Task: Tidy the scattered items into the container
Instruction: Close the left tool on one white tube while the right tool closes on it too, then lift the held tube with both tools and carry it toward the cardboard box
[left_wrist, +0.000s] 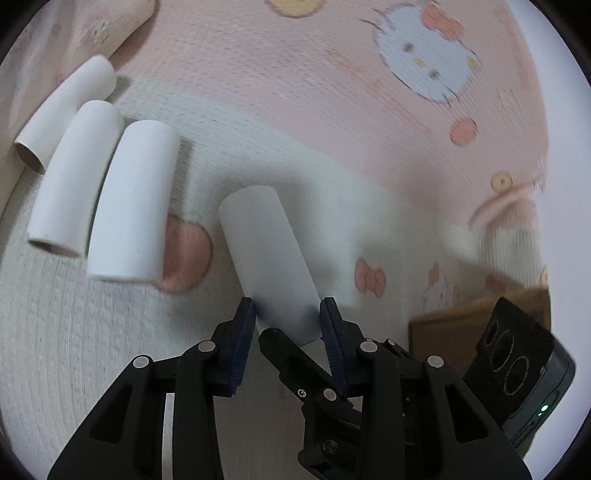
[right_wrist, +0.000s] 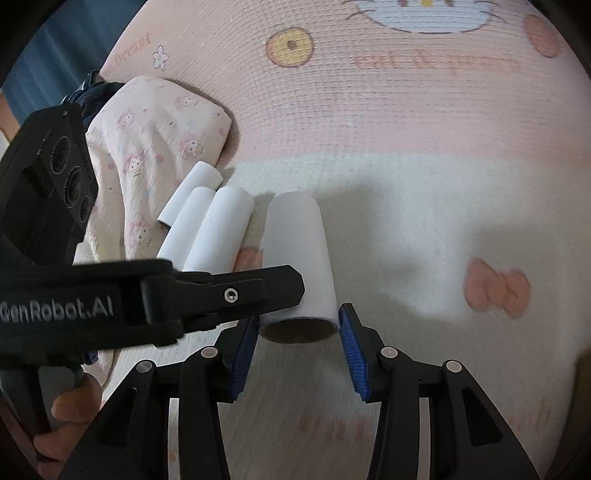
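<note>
A white cardboard tube (left_wrist: 266, 251) sits lifted over the pink and white cartoon mat (left_wrist: 332, 110). My left gripper (left_wrist: 288, 306) is shut on it, one blue pad on each side of its lower part. In the right wrist view my right gripper (right_wrist: 299, 317) is shut on the open near end of the same tube (right_wrist: 295, 240). The left gripper's black finger (right_wrist: 258, 288) lies across that tube from the left. Three more white tubes (left_wrist: 133, 206) lie side by side on the mat to the left, and the right wrist view shows them as well (right_wrist: 221, 229).
A pink patterned cloth bundle (right_wrist: 147, 147) lies just behind the three tubes. The edge of a brown cardboard box (left_wrist: 454, 325) shows at the lower right of the left wrist view, partly behind the right gripper's camera block (left_wrist: 517, 362). A hand (right_wrist: 66, 406) holds the left gripper.
</note>
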